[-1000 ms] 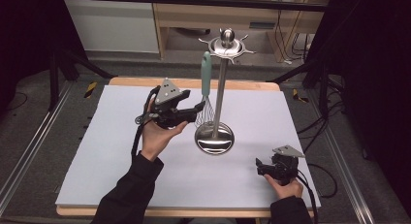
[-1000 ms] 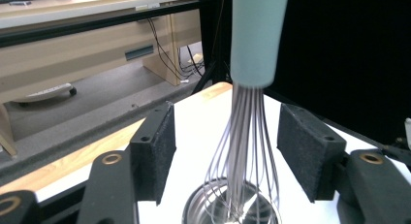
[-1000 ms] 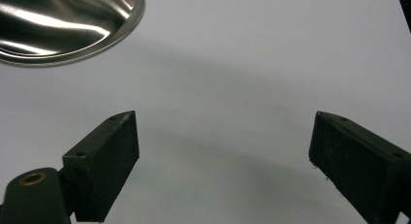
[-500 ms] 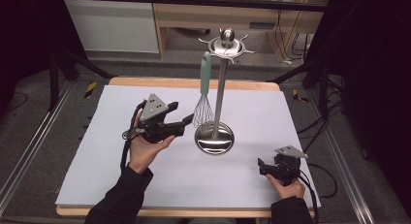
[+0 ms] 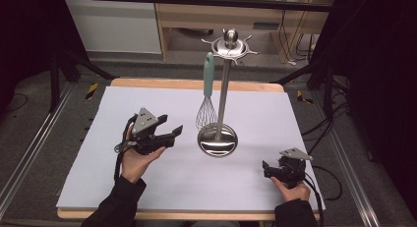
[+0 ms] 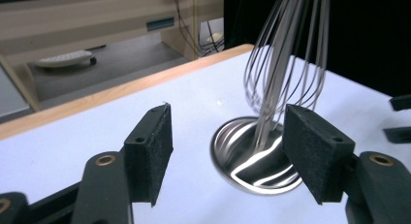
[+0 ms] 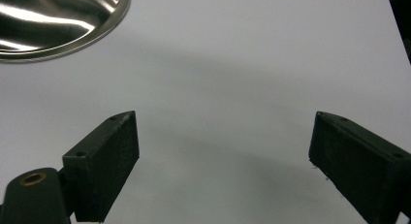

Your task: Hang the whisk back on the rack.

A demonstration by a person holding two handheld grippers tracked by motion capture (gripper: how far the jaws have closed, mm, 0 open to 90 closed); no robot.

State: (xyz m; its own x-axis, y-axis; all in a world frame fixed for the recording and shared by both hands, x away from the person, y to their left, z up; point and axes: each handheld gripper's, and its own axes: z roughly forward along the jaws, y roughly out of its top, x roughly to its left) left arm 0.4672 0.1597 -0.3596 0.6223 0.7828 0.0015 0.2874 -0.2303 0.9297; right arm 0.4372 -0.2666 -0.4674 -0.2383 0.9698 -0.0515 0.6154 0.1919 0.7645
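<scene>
The whisk [image 5: 207,97] hangs by its teal handle from a hook on the steel utensil stand [image 5: 222,109], its wire head just above the stand's round base near the middle of the bench [image 5: 98,187]. Judging from this, the hanging looks done. The left gripper [image 5: 174,133] sits left of the stand, apart from the whisk, its fingers [image 6: 150,151] spread with nothing between them. The right gripper [image 5: 265,169] rests low at the bench's right front, fingers [image 7: 104,161] wide open and empty. Little seems left beyond pulling away
</scene>
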